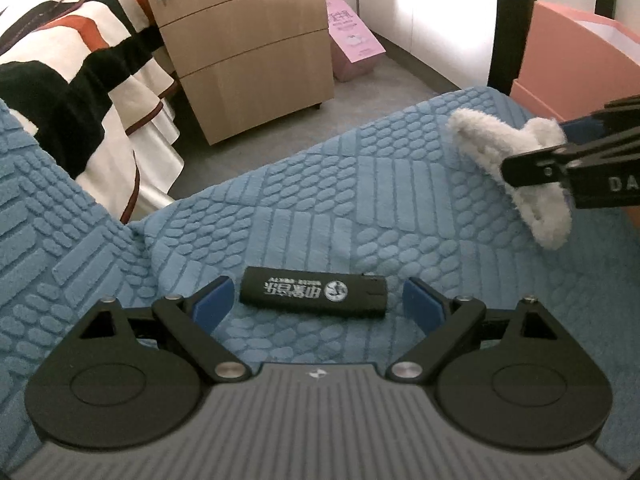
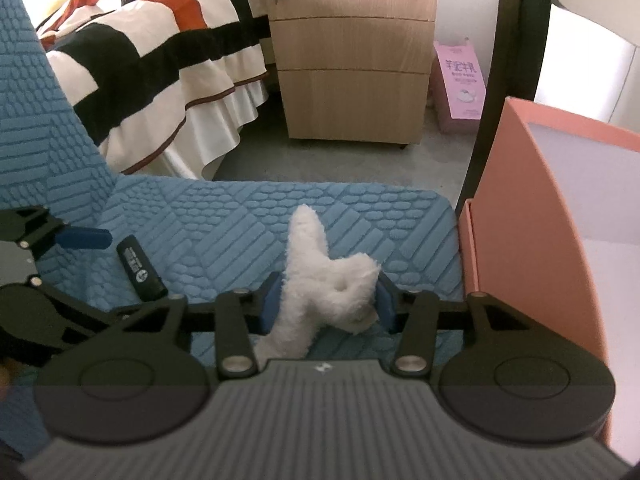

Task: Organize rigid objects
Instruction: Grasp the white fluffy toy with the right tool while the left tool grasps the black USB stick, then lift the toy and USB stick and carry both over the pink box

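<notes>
Daylight floods in from the upper right of both frames, blowing the wall (image 1: 440,8) there out to white glare. The blue textured cover (image 1: 320,208) is evenly lit with soft shadows. Fisheye bending curves the edges; the near foreground is slightly soft.

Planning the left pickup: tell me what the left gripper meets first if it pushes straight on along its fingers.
Probably the black lighter with white print, lying crosswise between the open left gripper fingers on the blue textured cover; depth is uncertain.
</notes>
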`<action>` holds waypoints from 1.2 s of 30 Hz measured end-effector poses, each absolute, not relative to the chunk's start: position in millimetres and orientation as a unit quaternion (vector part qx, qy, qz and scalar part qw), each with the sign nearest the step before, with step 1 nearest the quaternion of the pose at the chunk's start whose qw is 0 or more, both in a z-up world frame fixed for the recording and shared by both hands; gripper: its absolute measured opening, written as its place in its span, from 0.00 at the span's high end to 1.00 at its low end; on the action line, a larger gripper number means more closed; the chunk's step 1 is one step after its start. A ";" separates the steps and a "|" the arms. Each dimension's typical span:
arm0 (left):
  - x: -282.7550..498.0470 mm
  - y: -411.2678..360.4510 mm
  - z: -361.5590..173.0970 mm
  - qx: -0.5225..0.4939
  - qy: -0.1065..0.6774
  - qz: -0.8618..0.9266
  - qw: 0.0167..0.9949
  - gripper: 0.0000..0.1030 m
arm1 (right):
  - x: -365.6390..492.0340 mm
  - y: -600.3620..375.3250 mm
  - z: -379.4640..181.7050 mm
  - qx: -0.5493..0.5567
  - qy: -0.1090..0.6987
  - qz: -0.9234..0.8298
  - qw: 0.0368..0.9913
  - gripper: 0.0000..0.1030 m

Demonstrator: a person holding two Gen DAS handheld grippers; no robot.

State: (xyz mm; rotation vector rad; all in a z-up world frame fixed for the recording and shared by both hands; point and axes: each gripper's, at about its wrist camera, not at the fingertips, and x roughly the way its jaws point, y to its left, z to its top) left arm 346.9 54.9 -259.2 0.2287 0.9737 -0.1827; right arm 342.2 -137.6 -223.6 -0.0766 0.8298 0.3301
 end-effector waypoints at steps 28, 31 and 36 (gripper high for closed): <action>344.7 66.2 -258.0 0.036 0.490 -0.089 0.866 0.16 | 319.3 -138.1 -222.3 -0.030 0.411 0.186 0.892 0.51; 336.1 65.7 -255.0 0.021 0.494 -0.075 0.866 0.16 | 313.9 -138.7 -222.4 -0.029 0.414 0.191 0.889 0.51; 319.0 68.6 -249.2 -0.027 0.503 -0.052 0.863 0.16 | 302.4 -135.4 -222.8 -0.024 0.423 0.208 0.882 0.51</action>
